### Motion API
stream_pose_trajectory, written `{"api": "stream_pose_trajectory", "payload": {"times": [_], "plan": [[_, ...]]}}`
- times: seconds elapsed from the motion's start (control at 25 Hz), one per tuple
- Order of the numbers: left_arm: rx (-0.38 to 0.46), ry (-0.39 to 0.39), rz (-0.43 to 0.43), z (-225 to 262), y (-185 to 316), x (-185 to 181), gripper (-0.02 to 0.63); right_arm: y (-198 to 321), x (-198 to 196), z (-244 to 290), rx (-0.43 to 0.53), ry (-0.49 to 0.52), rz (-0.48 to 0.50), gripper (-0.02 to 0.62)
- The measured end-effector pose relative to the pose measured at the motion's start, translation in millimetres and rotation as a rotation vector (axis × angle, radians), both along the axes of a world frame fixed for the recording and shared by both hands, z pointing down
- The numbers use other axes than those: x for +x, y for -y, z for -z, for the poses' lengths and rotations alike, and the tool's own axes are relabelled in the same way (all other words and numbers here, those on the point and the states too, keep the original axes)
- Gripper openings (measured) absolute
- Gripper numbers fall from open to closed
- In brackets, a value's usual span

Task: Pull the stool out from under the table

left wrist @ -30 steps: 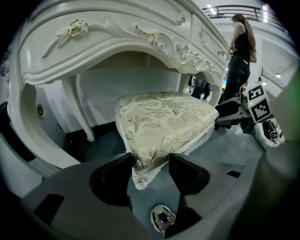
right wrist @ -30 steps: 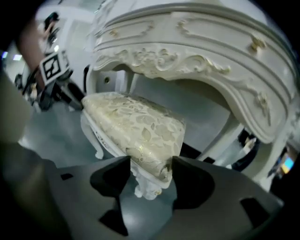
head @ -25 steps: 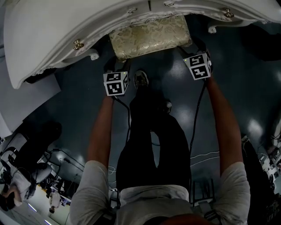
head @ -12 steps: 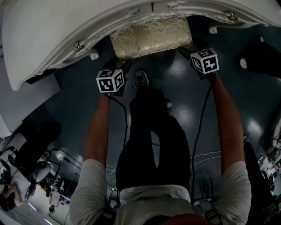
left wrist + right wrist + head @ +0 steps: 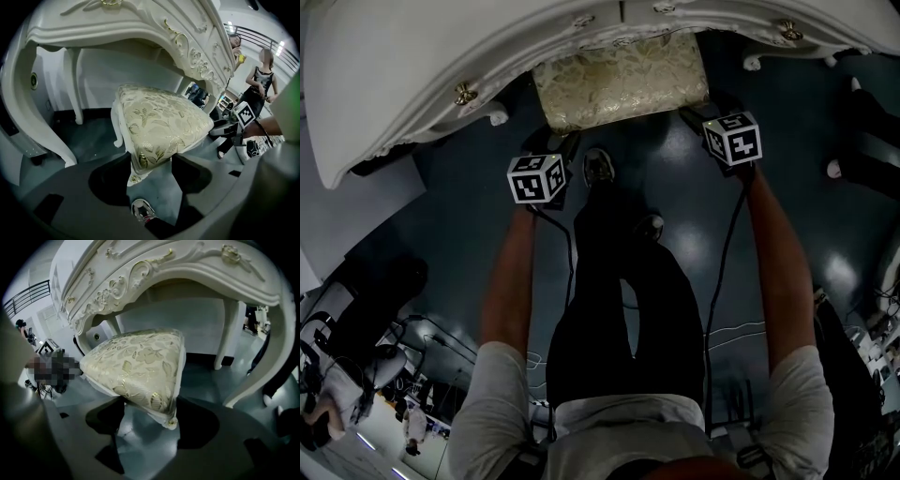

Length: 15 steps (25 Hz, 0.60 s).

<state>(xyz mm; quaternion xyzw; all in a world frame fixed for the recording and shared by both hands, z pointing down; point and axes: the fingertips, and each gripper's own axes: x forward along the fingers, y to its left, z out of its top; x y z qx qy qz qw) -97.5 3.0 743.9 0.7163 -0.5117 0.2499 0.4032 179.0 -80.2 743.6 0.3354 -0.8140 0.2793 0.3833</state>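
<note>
Standing over a cream-and-gold brocade stool [image 5: 619, 80], you are holding a gripper in each hand. The stool is sitting at twelve o'clock in the head view, its far part tucked under the carved white table [image 5: 403, 75] and its near edge showing over the dark floor [image 5: 694, 244].

Your left gripper [image 5: 149, 164] is reaching at about eleven o'clock toward the stool's near-left corner. Its jaws are standing wide and have just been easing inward a little, with that corner between them but not clamped.

Your right gripper [image 5: 150, 411] is reaching at one o'clock toward the near-right corner. Its jaws have just been opening and are standing wide apart, the corner lying loose between them.

Your shoe [image 5: 599, 167] is resting between the two grippers, just below the stool.
</note>
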Motion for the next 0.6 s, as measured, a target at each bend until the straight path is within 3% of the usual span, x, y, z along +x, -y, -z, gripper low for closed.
{"api": "stream_pose_trajectory", "payload": {"times": [0.6], "plan": [[-0.012, 0.036, -0.010, 3.7, -33.0, 3.2, 0.279, -43.0, 7.7, 1.9, -0.015, -0.010, -0.033, 0.360]]}}
